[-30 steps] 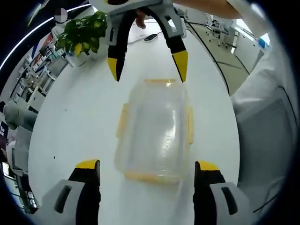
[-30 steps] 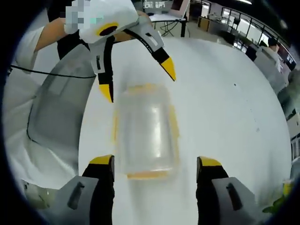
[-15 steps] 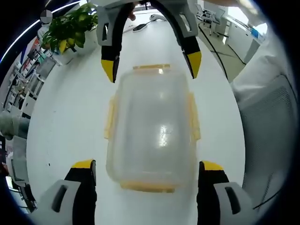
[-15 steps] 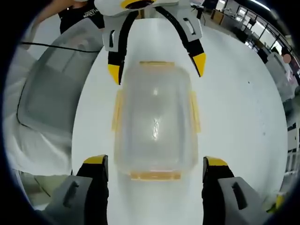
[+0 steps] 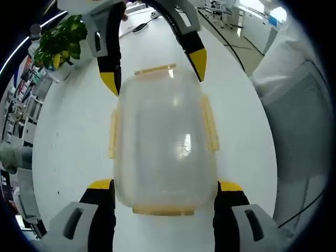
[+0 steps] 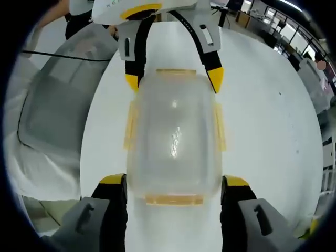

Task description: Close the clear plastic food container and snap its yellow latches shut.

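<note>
container point(image 5: 165, 142) sits between both hand-held grippers, left point(image 5: 164, 189) and right point(image 6: 175, 185), jaws spread wide.

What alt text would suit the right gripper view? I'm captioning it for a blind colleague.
A clear plastic food container with yellow latches sits on a white table, framed between the right claw at the bottom and the left claw reaching in from the top. Both claws are open, straddling the container's ends.
</note>
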A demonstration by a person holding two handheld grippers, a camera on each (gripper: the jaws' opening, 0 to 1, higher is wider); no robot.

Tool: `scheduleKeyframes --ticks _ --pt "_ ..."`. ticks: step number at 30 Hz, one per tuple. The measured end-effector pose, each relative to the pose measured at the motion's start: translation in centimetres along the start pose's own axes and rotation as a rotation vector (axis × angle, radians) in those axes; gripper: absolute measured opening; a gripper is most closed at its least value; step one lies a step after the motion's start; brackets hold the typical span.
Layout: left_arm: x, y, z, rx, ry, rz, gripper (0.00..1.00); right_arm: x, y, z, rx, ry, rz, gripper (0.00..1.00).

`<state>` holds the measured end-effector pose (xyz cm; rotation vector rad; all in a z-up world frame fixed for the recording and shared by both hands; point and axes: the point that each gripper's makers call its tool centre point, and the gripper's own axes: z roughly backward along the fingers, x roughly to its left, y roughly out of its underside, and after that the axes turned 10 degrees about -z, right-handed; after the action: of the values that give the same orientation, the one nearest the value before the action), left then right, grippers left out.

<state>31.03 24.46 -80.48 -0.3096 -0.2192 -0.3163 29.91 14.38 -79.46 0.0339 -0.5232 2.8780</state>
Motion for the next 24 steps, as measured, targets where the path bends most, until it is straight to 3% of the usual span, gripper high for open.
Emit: scheduleKeyframes --ticks 11,16,24 --pt "-1.1 2.1 1.1 -0.015 -0.013 0.044 0.73 0.9 -2.6 -1.1 -0.024 0.002 0.016 0.7" --pt "-1.7 3.1 1.6 0.005 -0.01 0.057 0.73 1.3 -3.6 -1.5 -0.033 0.002 0.026 0.7" --pt "-2.3 3.6 2.0 0.004 -0.016 0.081 0.73 1.6 -4.5 -2.0 -0.024 0.007 0.04 0.7"
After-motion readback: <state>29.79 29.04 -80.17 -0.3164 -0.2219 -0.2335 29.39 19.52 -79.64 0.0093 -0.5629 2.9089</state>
